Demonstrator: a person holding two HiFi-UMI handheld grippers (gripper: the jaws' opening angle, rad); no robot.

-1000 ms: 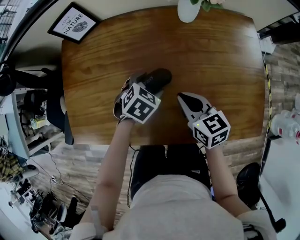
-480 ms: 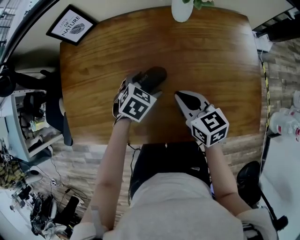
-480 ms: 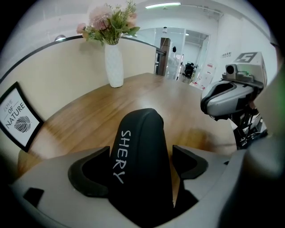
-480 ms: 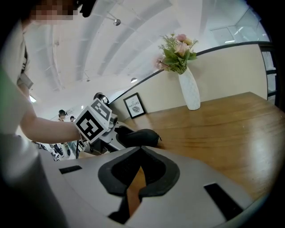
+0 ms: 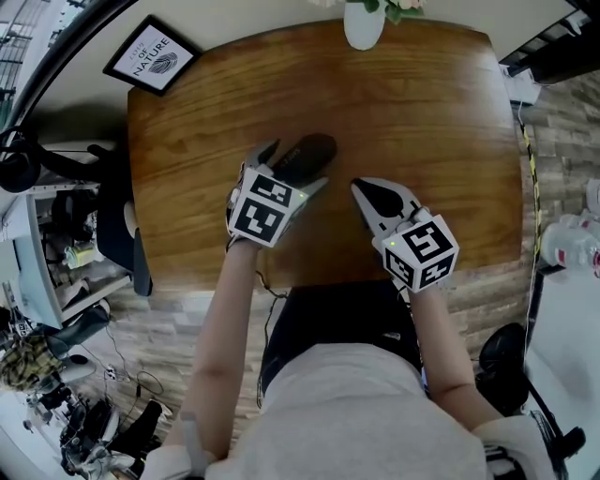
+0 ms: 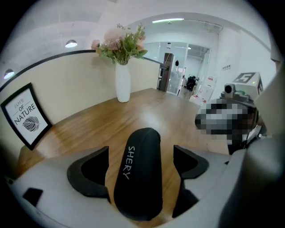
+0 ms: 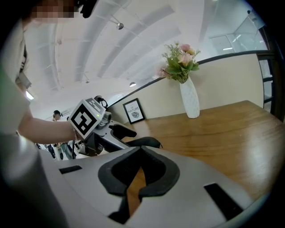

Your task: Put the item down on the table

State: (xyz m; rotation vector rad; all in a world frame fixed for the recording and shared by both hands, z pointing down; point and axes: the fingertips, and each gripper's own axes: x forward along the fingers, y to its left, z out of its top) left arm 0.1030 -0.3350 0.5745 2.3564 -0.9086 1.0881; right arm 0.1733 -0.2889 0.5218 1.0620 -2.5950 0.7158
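Observation:
A black glasses case with white lettering lies flat on the wooden table. My left gripper hovers just over its near end, pointing down and away. In the left gripper view the case runs between the two dark pads, with a gap on each side. The jaws have just been opening and stand open around it without pressing. My right gripper rests to the right of the case, shut with nothing between its fingers.
A white vase with flowers stands at the table's far edge. A framed print leans at the far left corner. The table's near edge runs just below both grippers. Shelves and cables crowd the floor at the left.
The left gripper's jaws have spread apart and the gripper has lifted slightly off the case. The case stays on the table. The right gripper has kept still.

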